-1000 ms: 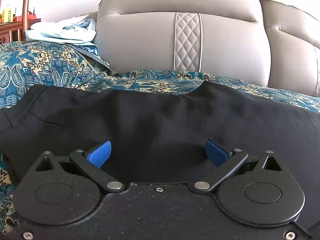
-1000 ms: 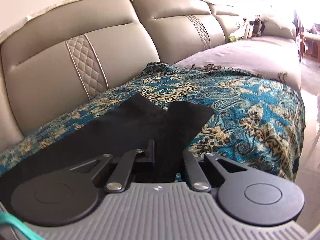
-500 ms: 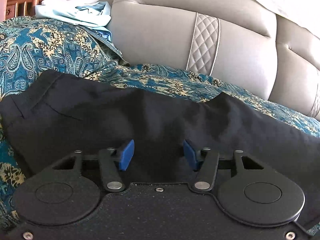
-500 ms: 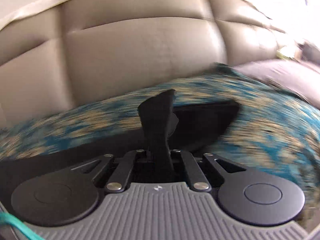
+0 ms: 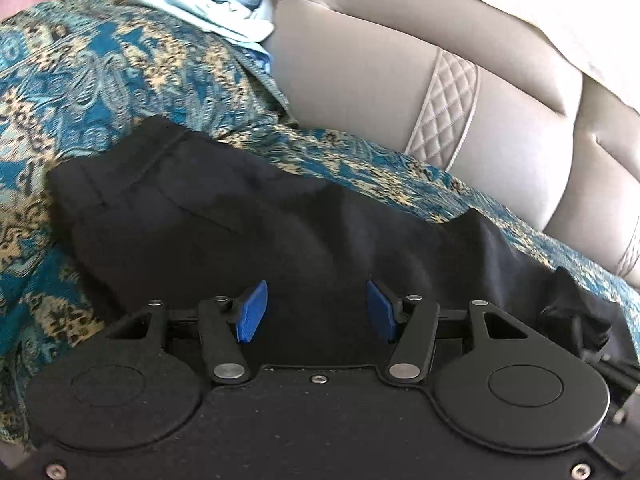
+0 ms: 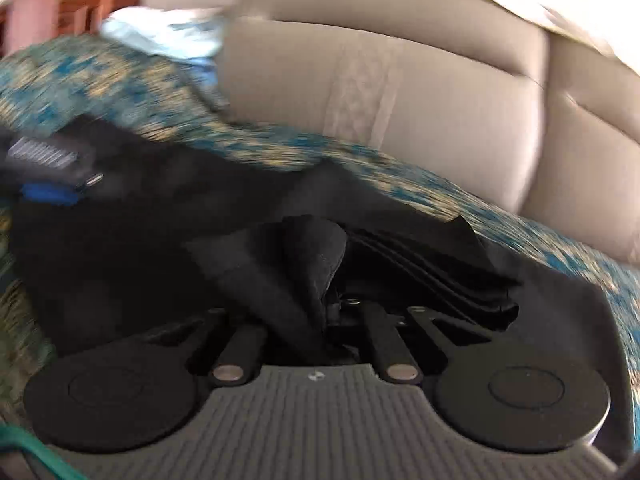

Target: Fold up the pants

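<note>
Black pants lie spread on a teal paisley throw over the sofa seat, waistband at the left. My left gripper hovers low over the pants, its blue pads apart with nothing between them. My right gripper is shut on a bunched fold of the pants, lifted over the rest of the garment. The right view is motion-blurred. The left gripper shows at the left edge of the right wrist view. The right gripper shows at the right edge of the left wrist view, holding black cloth.
The grey leather sofa backrest rises just behind the pants. A pile of light blue clothes lies on the throw at the far left. Wooden furniture stands beyond it.
My right gripper has swung left with the pant leg end, carrying it over the garment toward the waistband. My left gripper's pads have moved closer together and its view has turned left.
</note>
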Demonstrator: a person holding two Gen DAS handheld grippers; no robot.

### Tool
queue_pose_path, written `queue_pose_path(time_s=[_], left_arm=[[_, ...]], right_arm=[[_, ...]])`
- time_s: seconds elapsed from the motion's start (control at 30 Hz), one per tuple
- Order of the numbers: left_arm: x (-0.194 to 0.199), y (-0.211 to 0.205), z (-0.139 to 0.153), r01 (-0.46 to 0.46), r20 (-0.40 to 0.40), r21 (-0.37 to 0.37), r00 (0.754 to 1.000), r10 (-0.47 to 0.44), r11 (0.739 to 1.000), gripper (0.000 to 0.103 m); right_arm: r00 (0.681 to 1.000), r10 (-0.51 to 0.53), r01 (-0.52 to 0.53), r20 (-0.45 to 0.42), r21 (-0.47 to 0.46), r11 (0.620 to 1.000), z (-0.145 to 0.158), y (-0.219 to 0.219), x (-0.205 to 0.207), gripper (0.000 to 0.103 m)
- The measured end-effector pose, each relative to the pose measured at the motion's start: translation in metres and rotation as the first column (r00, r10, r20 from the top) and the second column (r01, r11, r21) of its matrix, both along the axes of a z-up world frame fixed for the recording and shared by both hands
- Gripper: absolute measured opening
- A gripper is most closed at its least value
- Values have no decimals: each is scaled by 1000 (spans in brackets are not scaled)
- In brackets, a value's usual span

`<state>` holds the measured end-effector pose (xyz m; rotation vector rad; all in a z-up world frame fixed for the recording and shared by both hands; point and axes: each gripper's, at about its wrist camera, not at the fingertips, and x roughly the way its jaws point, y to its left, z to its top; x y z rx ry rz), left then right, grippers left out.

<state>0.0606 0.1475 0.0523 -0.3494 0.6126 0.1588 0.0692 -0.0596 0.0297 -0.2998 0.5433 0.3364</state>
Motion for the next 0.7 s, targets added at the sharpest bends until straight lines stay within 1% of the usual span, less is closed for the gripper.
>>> queue_pose_path(time_s=[0.07, 0.1, 0.13, 0.17, 0.2, 0.23, 0.27, 0.33, 0.37, 0.43, 0.5, 0.6, 0.63, 0.7], left_arm=[[-3, 6, 0, -12, 3, -4, 1000, 12, 1000, 54], [-4, 7, 1, -14, 9, -6, 1000, 14, 1000, 56], [-6, 9, 2, -19, 15, -4, 1000, 19, 1000, 57], [-8, 10, 2, -21, 22, 0, 1000, 21, 1000, 58], [-10, 10, 3, -21, 27, 3, 999, 21, 1000, 60], [-11, 10, 4, -17, 35, 5, 999, 16, 1000, 61], [-13, 10, 5, -9, 43, 7, 999, 9, 1000, 62], [-15, 6, 7, 10, 57, 14, 998, -11, 1000, 64], [-16, 3, 7, 24, 64, 19, 998, -25, 1000, 64], [-17, -3, 8, 55, 75, 28, 996, -57, 998, 66], [-19, -12, 9, 95, 87, 39, 991, -98, 995, 66], [-25, -28, 11, 165, 116, 69, 978, -172, 984, 66], [-27, -34, 13, 187, 126, 80, 973, -196, 979, 66], [-33, -47, 15, 232, 150, 112, 957, -248, 966, 66]], right_arm=[[999, 46, -44, 23, -59, 997, -4, 13, -9, 13], [998, 60, -58, 26, -75, 995, -3, 18, -13, 19], [997, 73, -71, 22, -79, 994, -2, 21, -17, 21], [997, 81, -80, 17, -75, 994, -1, 21, -18, 28], [996, 84, -83, 12, -68, 994, 0, 19, -21, 47], [996, 95, -95, -3, -49, 994, 1, 14, -26, 57], [994, 105, -105, -21, -25, 994, 3, 11, -29, 61], [991, 124, -123, -54, 19, 992, 5, 3, -36, 72], [990, 129, -127, -65, 31, 991, 5, 0, -42, 74], [988, 132, -129, -75, 42, 991, 5, -7, -52, 86], [988, 130, -127, -79, 48, 991, 4, -13, -58, 89], [992, 107, -102, -69, 64, 993, 8, -28, -71, 90], [994, 90, -86, -60, 73, 994, 9, -34, -75, 91], [999, 26, -24, -23, 87, 996, 13, -52, -81, 91]])
